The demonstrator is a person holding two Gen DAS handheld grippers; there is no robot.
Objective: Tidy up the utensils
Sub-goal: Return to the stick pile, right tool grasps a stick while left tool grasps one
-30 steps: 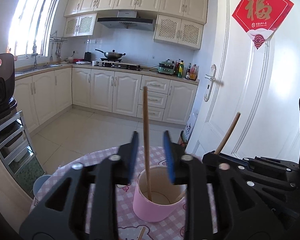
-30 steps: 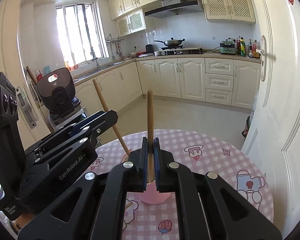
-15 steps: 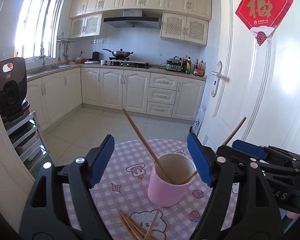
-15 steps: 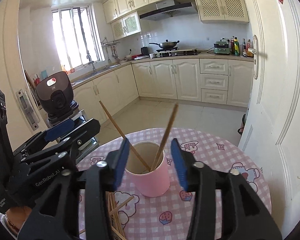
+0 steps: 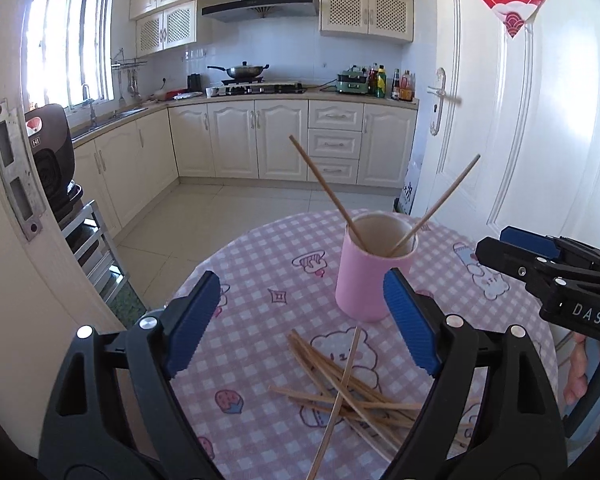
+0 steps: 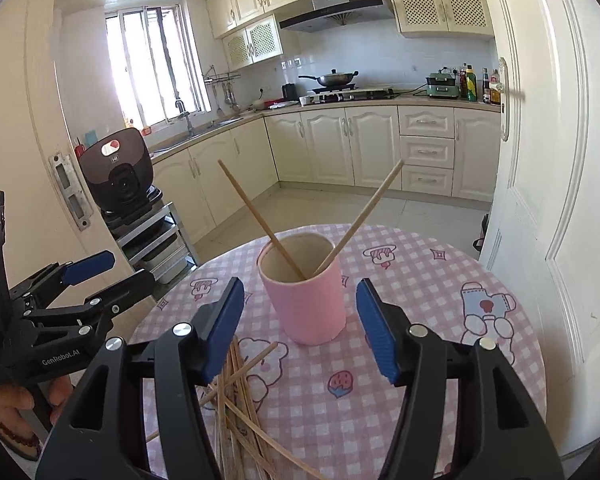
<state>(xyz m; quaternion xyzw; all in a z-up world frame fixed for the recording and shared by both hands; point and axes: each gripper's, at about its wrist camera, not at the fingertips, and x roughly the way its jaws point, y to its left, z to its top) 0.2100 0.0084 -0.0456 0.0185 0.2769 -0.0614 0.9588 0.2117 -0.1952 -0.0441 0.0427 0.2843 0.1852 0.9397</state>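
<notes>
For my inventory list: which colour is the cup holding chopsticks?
Pink cup, seen best in the right wrist view.

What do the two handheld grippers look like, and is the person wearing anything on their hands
Both are black plastic frames with silver screw heads and ribbed blue pads on the jaws. The left gripper reads "GenRobot.AI" in white; the right gripper shows "DAS". A dark red beaded bracelet sits by the left hand. No gloves or sleeves show.

Loose chopsticks (image 6: pixel 236 408) partly behind fingers (image 6: pixel 224 326), ends cut off below.
</notes>
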